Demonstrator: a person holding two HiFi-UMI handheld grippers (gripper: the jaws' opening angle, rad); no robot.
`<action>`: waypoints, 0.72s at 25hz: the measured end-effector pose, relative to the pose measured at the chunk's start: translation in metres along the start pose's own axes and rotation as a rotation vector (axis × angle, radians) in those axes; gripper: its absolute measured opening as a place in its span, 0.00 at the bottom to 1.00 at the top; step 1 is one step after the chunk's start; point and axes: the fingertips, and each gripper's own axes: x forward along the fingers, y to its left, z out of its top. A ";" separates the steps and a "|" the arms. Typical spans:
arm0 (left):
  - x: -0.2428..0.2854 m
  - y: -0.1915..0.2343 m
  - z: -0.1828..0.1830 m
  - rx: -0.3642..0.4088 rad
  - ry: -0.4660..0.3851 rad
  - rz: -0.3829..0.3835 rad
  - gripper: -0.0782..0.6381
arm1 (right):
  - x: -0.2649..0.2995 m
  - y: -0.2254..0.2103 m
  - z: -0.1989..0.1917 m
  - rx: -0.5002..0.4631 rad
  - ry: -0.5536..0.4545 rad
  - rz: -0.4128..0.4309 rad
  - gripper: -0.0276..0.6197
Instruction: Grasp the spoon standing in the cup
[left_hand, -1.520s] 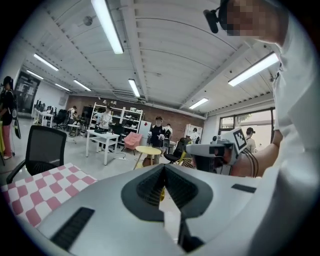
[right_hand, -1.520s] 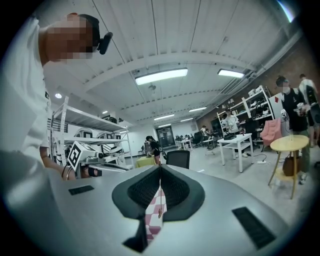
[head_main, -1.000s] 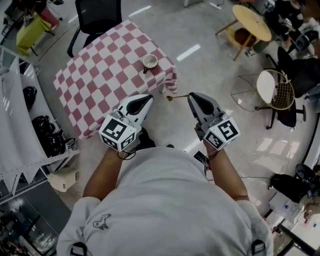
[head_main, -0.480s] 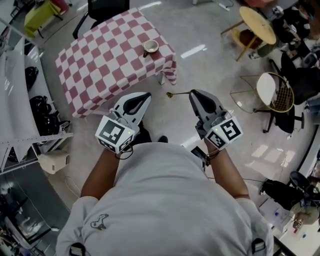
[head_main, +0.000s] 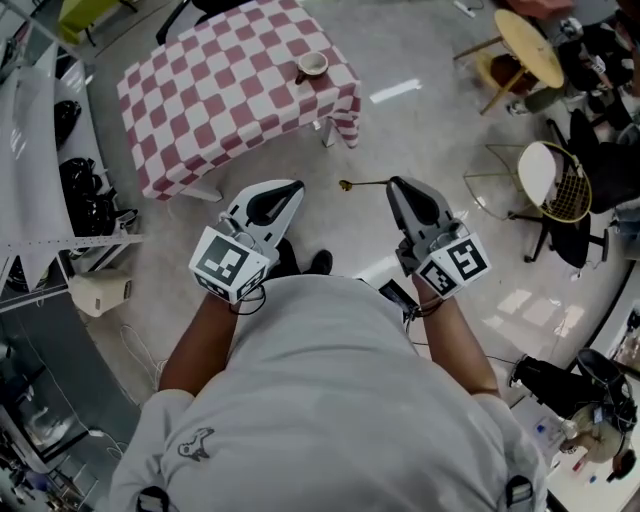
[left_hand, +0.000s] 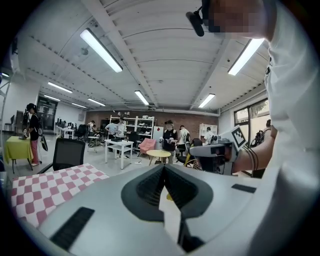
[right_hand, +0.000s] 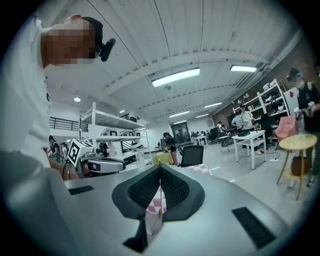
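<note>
In the head view my right gripper is shut on the handle of a gold spoon, which sticks out level to the left over the floor, bowl end outward. In the right gripper view the thin spoon shows between the closed jaws of that gripper. My left gripper is held beside it, shut and empty; its own view shows the jaws of this gripper closed. The cup stands near the corner of the red-and-white checkered table, far ahead of both grippers, with no spoon in it.
White shelving runs along the left. A round yellow table, a white wire chair and black office chairs stand at the right. A beige box and cables lie on the floor at the left. Several people stand in the background.
The table and cup have slid farther up and away in the head view as the person backs off. Both grippers keep their pose, the right still holding the spoon.
</note>
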 end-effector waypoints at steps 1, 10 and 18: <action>-0.002 -0.002 -0.002 -0.008 0.000 0.002 0.13 | -0.002 0.002 -0.002 0.000 0.004 -0.005 0.09; -0.022 -0.004 -0.017 -0.054 0.014 -0.060 0.13 | 0.007 0.025 -0.016 0.004 0.049 0.008 0.09; -0.020 -0.003 -0.023 -0.059 0.040 -0.074 0.13 | 0.004 0.030 -0.017 0.002 0.047 0.009 0.09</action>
